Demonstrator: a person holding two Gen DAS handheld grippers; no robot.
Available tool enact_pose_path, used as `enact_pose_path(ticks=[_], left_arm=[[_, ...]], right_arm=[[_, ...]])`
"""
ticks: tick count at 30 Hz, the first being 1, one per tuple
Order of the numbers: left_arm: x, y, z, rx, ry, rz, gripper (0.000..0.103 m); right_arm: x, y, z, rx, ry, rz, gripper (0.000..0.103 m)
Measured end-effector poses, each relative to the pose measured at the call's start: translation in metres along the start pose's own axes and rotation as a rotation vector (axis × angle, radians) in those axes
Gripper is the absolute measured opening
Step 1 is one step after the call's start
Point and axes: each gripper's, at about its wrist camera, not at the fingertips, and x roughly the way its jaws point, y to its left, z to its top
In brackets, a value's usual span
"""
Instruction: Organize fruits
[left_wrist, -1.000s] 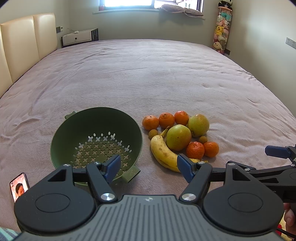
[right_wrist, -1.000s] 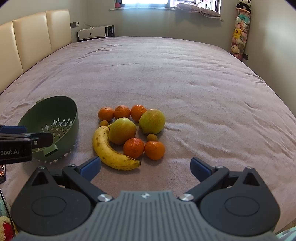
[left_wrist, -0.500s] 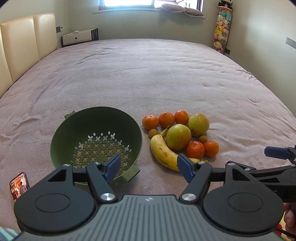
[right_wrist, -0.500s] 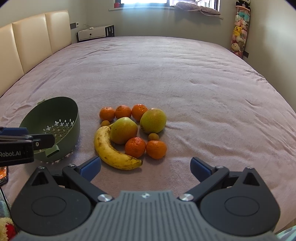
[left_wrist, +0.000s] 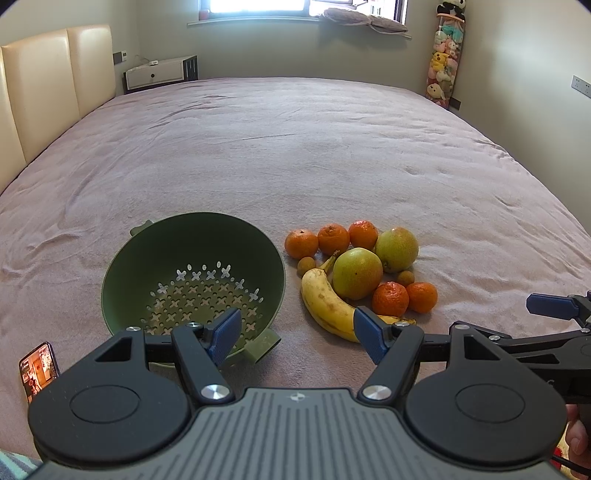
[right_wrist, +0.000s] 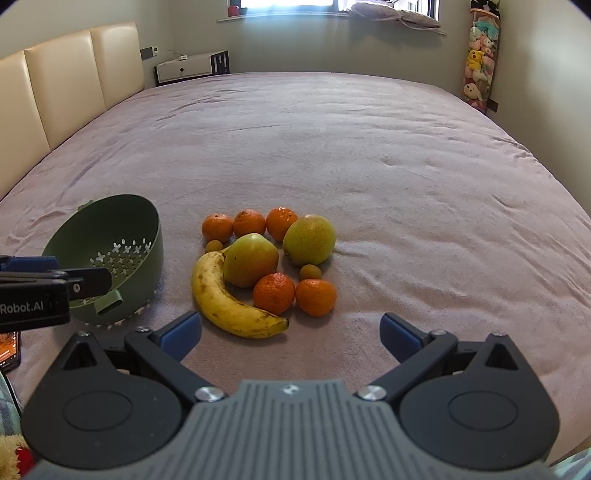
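The banana (right_wrist: 229, 295) lies flat on the pink bedspread (right_wrist: 369, 155), its long axis curving from the stem, which points away toward the row of three oranges (right_wrist: 249, 222), down to a blunt tip aimed right, just short of the right gripper (right_wrist: 290, 332). Two green apples (right_wrist: 251, 264) sit just beside its inner curve, with two more oranges (right_wrist: 274, 293) and two small brownish round fruits (right_wrist: 310, 272) close by. The green colander (left_wrist: 192, 280) stands left of the pile, tilted, holding nothing. The left gripper (left_wrist: 295, 334) hovers before it, jaws spread wide; the right gripper's jaws also gape, gripping nothing. A phone (left_wrist: 38, 367) lies at the left.
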Motion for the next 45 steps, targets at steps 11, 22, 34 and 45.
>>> enact_pose_path(ticks=[11, 22, 34, 45], left_arm=[[-0.001, -0.001, 0.002, 0.001, -0.002, -0.002, 0.082], [-0.002, -0.001, 0.002, -0.001, -0.001, -0.001, 0.082], [0.002, 0.000, 0.000, -0.003, 0.014, -0.032, 0.078], [0.019, -0.014, 0.005, 0.004, 0.047, -0.152, 0.046]], right_arm=[[0.000, -0.001, 0.000, 0.003, 0.001, 0.000, 0.099], [0.003, -0.002, 0.000, 0.007, 0.010, -0.004, 0.099], [0.010, -0.007, -0.004, 0.009, -0.013, 0.005, 0.099], [0.030, -0.013, 0.001, -0.071, -0.016, 0.047, 0.076]])
